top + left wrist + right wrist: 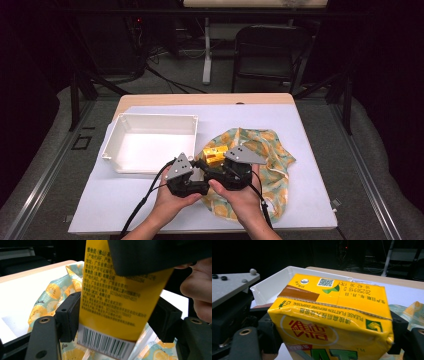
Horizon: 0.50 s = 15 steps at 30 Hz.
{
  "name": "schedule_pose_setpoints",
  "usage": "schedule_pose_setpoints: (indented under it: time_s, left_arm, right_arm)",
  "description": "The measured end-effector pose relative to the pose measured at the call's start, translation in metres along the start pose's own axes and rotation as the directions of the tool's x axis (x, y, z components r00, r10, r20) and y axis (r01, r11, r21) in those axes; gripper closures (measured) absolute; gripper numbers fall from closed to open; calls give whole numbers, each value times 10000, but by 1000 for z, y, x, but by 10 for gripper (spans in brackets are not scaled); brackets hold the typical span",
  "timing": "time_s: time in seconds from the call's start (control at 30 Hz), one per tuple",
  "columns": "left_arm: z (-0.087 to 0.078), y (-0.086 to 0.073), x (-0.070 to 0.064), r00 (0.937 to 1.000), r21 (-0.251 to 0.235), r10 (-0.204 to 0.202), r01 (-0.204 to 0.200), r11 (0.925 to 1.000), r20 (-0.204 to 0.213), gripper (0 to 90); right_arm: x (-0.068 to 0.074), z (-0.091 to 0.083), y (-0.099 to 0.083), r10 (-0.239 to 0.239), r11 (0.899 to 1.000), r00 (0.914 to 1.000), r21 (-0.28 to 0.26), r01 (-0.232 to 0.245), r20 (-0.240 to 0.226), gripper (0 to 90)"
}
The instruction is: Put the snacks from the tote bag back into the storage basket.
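Observation:
A yellow drink carton (214,155) hangs just above the table's middle, between both grippers. My right gripper (212,161) is shut on it; in the right gripper view the carton (332,312) spans the whole gap of the right gripper (334,332), top face with a QR code up. My left gripper (202,164) closes on the same carton from the left. In the left gripper view the barcode end of the carton (117,302) sits between the left gripper (117,317) pads, which press both its sides. The right gripper's dark jaw covers the carton's upper part there.
A crumpled cloth with a yellow citrus print (265,150) lies under and to the right of the grippers. An empty white tray (120,135) stands to the left on the white mat. A black chair (270,45) stands beyond the table's far edge.

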<state>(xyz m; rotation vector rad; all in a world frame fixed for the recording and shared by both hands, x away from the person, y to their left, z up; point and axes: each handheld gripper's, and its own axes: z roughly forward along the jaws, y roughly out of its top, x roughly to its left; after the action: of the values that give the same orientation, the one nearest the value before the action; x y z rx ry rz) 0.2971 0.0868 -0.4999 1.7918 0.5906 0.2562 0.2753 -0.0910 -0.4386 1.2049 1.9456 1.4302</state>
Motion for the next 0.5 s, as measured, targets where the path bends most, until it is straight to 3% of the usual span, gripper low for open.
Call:
schedule_pose_setpoints:
  time_s: [0.23,0.4,0.47,0.5]
  left_arm:
    - [-1,-1,4,9985,-163,-364,371,9992,410,337]
    - [-2,-1,3,9985,-235,-266,277,9993,476,342]
    - [-1,-1,1,9994,-285,-233,240,9993,259,342]
    - [-1,-1,2,9988,-267,-214,226,9994,437,343]
  right_arm:
    - [4,1,-1,108,9999,9999,37,-107,-109,212]
    - [5,1,-1,167,9998,9996,114,-165,-222,213]
    - [7,2,-1,147,9998,9995,149,-143,-282,212]
    - [8,2,-2,131,9997,9996,187,-127,-254,212]
